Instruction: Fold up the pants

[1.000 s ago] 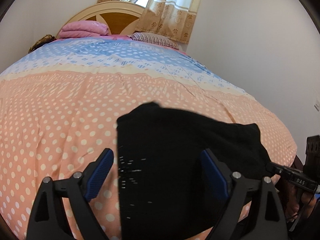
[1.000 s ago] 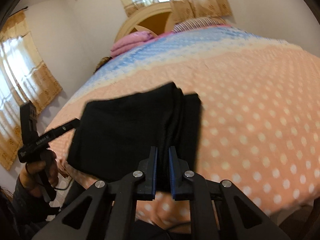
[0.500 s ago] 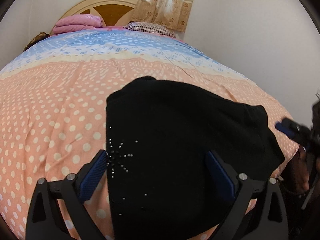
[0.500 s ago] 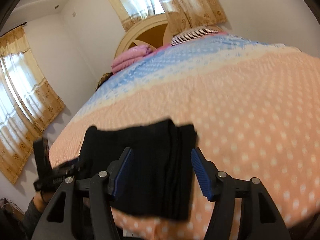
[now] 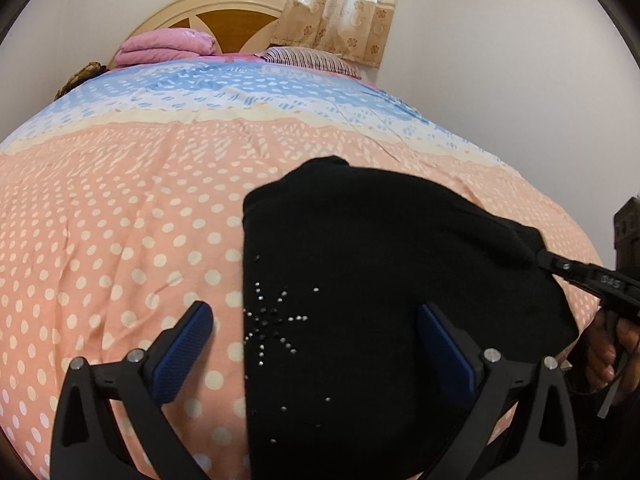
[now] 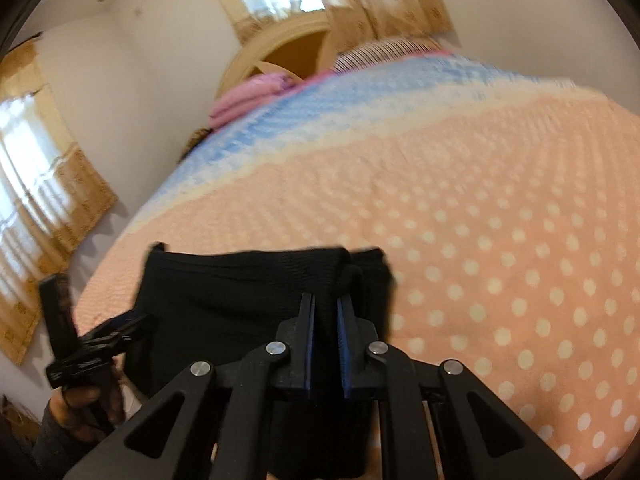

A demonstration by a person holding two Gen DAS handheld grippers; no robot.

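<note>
On the polka-dot bed (image 5: 120, 240), the left claw (image 5: 316, 344) hovers released above the folded black pants (image 5: 360, 280), near a pink blanket (image 5: 164, 46) at the headboard. Right view: the right claw (image 6: 325, 320) grips the pants' (image 6: 240, 292) thick edge, apparently to lift it.

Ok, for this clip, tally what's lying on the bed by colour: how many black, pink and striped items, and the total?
Black: 1, the folded black pants, pinched at one edge by the right tongs
Pink: 1, the folded pink blanket by the headboard
Striped: 1, the striped pillow
Total: 3 on the polka-dot bedspread
</note>
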